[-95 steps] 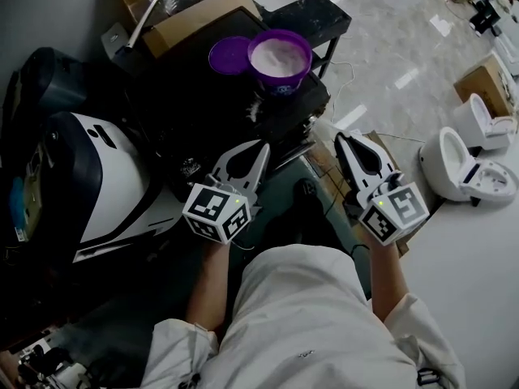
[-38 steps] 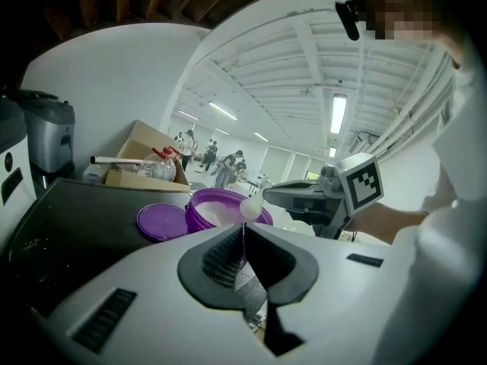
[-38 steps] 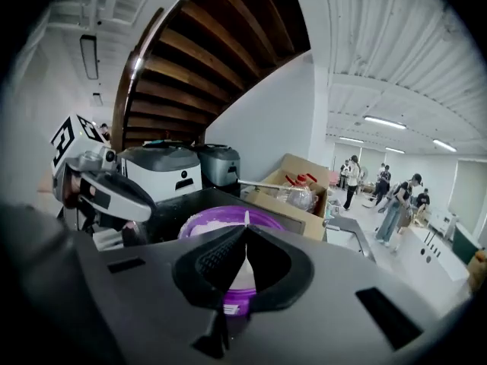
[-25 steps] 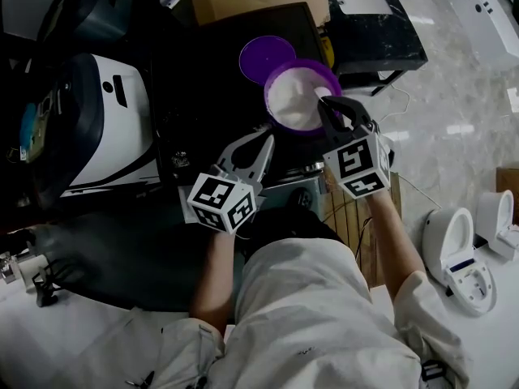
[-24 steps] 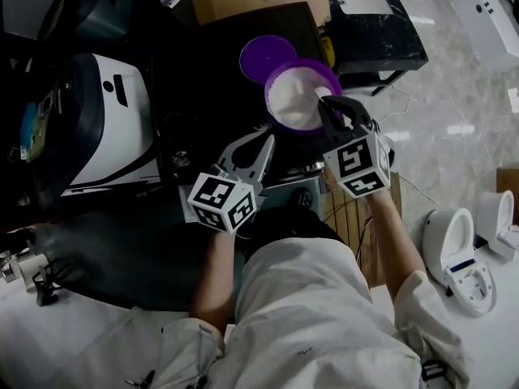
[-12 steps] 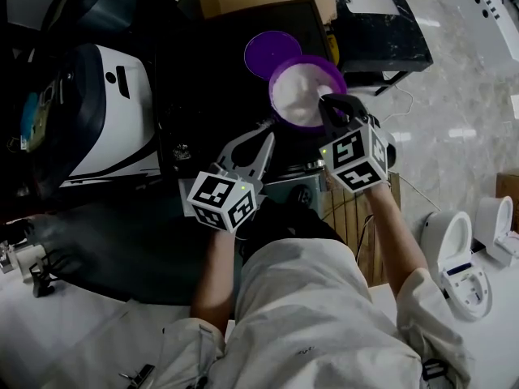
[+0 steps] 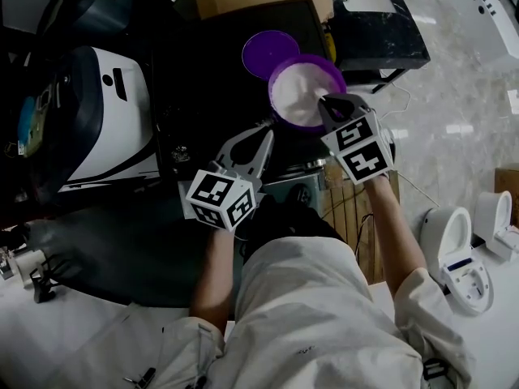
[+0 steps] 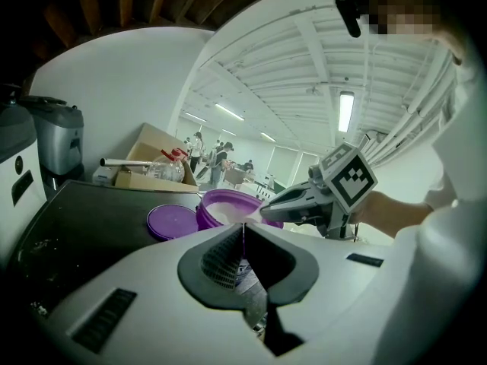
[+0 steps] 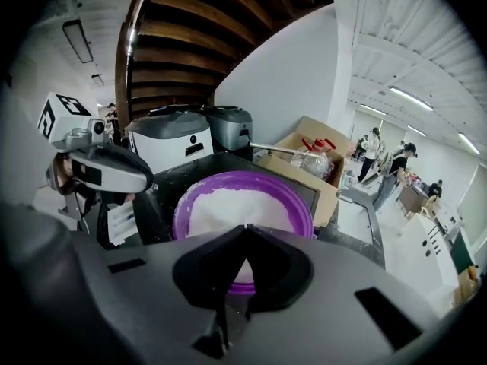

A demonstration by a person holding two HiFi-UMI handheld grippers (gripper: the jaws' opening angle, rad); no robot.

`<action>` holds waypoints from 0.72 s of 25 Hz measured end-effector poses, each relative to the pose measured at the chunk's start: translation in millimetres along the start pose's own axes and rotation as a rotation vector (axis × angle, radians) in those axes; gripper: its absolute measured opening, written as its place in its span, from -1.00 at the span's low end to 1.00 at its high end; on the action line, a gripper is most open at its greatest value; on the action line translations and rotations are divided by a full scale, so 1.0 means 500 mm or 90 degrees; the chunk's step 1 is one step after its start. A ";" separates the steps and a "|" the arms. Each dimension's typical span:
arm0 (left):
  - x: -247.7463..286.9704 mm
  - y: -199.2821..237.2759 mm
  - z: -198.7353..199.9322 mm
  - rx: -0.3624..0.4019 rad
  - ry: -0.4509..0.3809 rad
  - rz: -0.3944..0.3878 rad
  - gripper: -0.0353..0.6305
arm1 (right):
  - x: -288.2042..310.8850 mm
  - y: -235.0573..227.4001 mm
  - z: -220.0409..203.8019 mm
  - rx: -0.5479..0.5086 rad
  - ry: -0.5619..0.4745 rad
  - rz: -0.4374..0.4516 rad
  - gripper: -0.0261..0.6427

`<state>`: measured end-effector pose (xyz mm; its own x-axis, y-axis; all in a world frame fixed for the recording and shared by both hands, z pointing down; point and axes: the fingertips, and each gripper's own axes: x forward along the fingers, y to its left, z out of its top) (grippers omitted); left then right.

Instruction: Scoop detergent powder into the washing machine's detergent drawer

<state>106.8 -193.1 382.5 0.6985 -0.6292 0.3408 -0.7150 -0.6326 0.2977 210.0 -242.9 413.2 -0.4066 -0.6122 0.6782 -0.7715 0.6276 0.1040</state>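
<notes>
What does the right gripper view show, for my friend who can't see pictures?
A round purple plastic tub full of white powder sits on a dark tabletop right in front of the right tongs, whose tips are pressed together. The left tongs hover at the left, and an open brown cardboard box stands behind the tub.

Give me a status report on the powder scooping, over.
Left gripper shut, empty, held short of the tub. Right gripper shut, poised over the powder. Lid off, lying beside tub; nothing in the way.
</notes>
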 end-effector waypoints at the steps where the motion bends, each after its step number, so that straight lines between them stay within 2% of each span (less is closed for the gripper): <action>1: 0.001 0.001 0.001 0.001 0.001 -0.002 -0.83 | 0.000 0.000 -0.001 0.007 0.001 0.003 -0.90; 18: -0.003 0.020 0.017 0.011 0.000 -0.043 -0.83 | 0.008 0.021 -0.006 0.070 0.019 0.013 -0.90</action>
<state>98.8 -202.4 377.3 0.7455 -0.5843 0.3207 -0.6653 -0.6815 0.3048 201.8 -237.2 419.2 -0.4089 -0.5843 0.7009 -0.8133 0.5817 0.0104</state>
